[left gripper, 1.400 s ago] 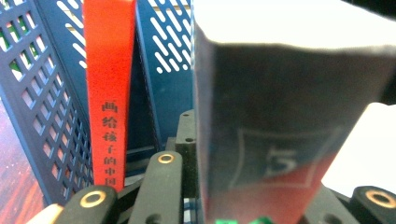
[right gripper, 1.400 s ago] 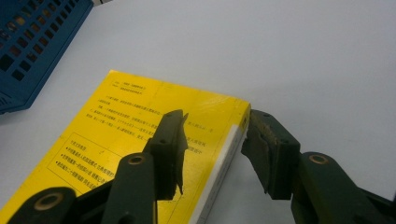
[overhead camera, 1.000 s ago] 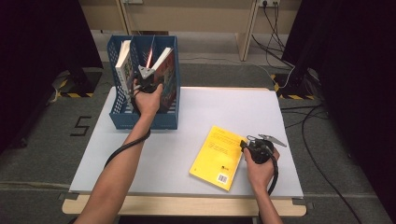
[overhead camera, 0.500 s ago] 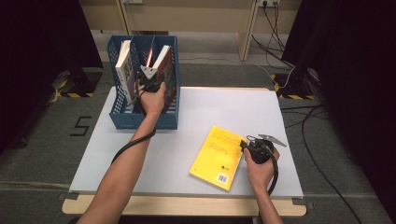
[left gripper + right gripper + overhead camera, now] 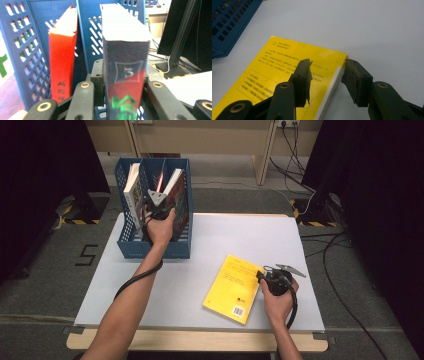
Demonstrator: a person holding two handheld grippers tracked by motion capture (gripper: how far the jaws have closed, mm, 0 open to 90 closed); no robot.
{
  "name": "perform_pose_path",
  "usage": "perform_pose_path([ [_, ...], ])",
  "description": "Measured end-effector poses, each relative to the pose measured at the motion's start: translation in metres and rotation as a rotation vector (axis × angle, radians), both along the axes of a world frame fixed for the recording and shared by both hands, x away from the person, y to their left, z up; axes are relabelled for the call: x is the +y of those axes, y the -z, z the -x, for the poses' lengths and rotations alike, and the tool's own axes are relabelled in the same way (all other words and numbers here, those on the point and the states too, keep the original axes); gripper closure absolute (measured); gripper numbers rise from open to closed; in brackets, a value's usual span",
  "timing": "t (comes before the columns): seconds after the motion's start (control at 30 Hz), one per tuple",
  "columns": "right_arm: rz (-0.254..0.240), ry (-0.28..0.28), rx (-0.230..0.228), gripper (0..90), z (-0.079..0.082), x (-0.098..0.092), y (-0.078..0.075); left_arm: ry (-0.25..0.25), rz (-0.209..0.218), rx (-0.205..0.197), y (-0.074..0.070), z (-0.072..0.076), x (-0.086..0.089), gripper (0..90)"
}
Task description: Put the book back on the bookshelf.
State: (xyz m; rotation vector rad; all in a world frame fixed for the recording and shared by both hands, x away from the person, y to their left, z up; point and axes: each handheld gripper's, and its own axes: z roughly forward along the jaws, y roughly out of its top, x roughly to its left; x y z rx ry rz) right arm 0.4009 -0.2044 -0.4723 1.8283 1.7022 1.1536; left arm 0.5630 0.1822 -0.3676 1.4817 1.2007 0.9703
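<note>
Here, the left gripper [image 5: 120, 92], its jaws just opening, is releasing the upright book [image 5: 125, 62] in the blue file rack [image 5: 131, 240] at the table's far-left corner. The right gripper [image 5: 327, 77] is straddling, jaws apart, the yellow book's [image 5: 287, 72] near-right edge, nearer that hand.

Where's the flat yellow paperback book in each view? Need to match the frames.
High view: the flat yellow paperback book lies on the white table, lower right of centre, beside the right gripper.
Left gripper view: not in it.
Right gripper view: lower left to centre, its page edge between the open jaws.
Shared landmark: the blue perforated plastic file rack, top left in the right gripper view and behind the books in the left gripper view.
</note>
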Motion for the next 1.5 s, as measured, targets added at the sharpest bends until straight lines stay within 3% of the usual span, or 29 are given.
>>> perform_pose_path([
  [0.2,0.003,-0.01,0.0,56.7,0.001,0.002,-0.001,0.014,0.008,0.005,0.001,0.015,0.002,70.7],
  [0.27,0.005,-0.01,-0.001,56.7,0.001,0.002,0.0,0.018,0.029,0.011,0.002,0.018,0.002,71.2],
  [0.43,-0.002,-0.005,0.003,56.7,0.001,0.002,-0.001,0.014,0.017,0.021,0.004,0.02,-0.003,72.0],
  [0.9,0.001,-0.01,0.002,56.7,0.001,0.001,0.0,0.0,-0.012,0.039,0.002,0.006,-0.012,73.7],
  [1.17,-0.007,-0.001,0.002,56.7,0.001,0.001,-0.001,-0.013,-0.055,0.045,-0.001,-0.004,-0.02,73.5],
  [1.5,0.005,-0.012,0.0,56.8,0.0,0.002,-0.001,-0.031,-0.08,0.058,-0.004,-0.01,-0.015,73.6],
])
